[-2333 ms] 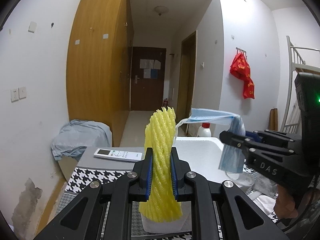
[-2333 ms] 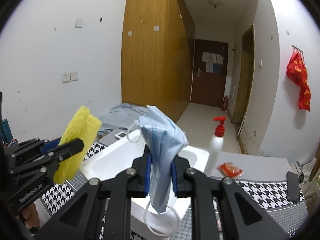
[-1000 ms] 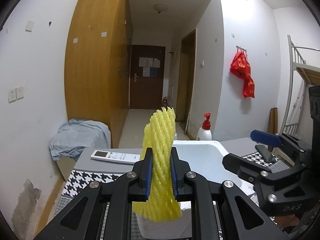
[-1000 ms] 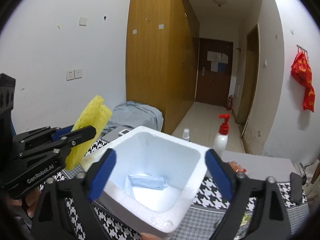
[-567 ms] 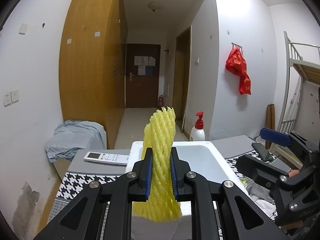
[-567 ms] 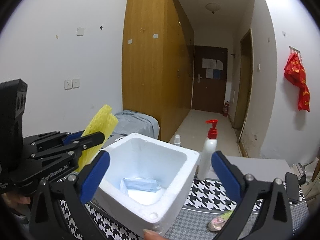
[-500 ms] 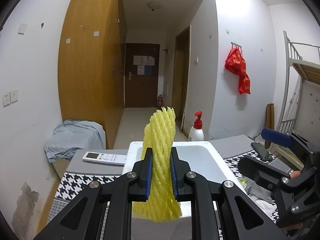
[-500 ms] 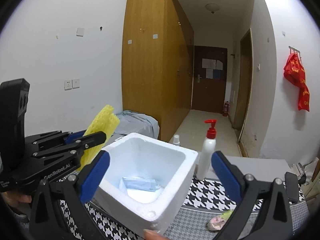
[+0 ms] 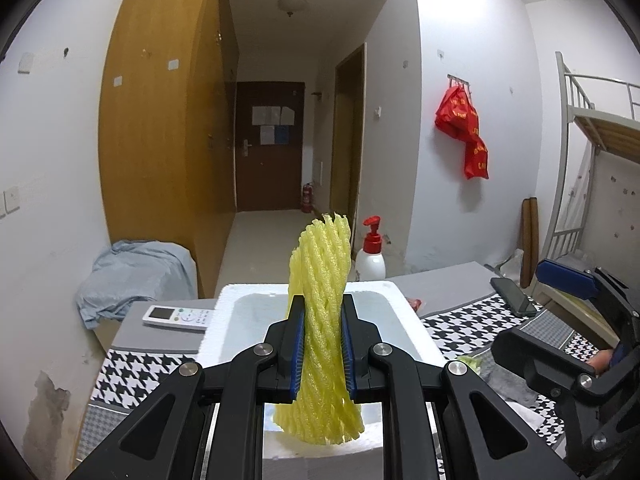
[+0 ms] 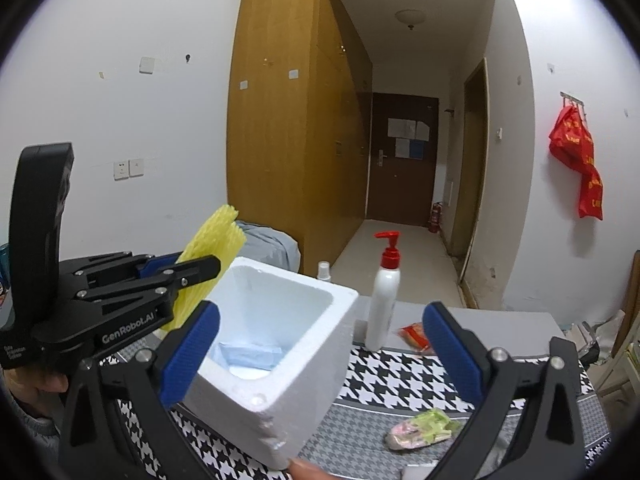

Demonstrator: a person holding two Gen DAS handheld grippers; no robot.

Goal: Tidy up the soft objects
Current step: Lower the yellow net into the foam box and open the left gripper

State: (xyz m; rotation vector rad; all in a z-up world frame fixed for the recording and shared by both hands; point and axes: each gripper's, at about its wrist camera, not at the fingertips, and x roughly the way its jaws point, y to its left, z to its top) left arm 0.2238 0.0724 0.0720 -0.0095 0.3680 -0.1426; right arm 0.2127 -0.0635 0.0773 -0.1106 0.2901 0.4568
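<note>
Above the white foam box (image 9: 404,322), your left gripper (image 9: 322,350) has its fingers pinching the yellow foam fruit net (image 9: 323,320) upright. Your right gripper (image 10: 320,354) has its fingers spread wide, and the blue face mask (image 10: 250,354) lies inside the box.

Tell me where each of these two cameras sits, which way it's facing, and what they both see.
Left wrist: on the left gripper, looking along its fingers shut on the yellow foam net, over the foam box; right gripper at right.
Right wrist: on the open right gripper, facing the box holding the blue face mask; left gripper at left.
Shared: box, net, pump bottle, hallway door.
</note>
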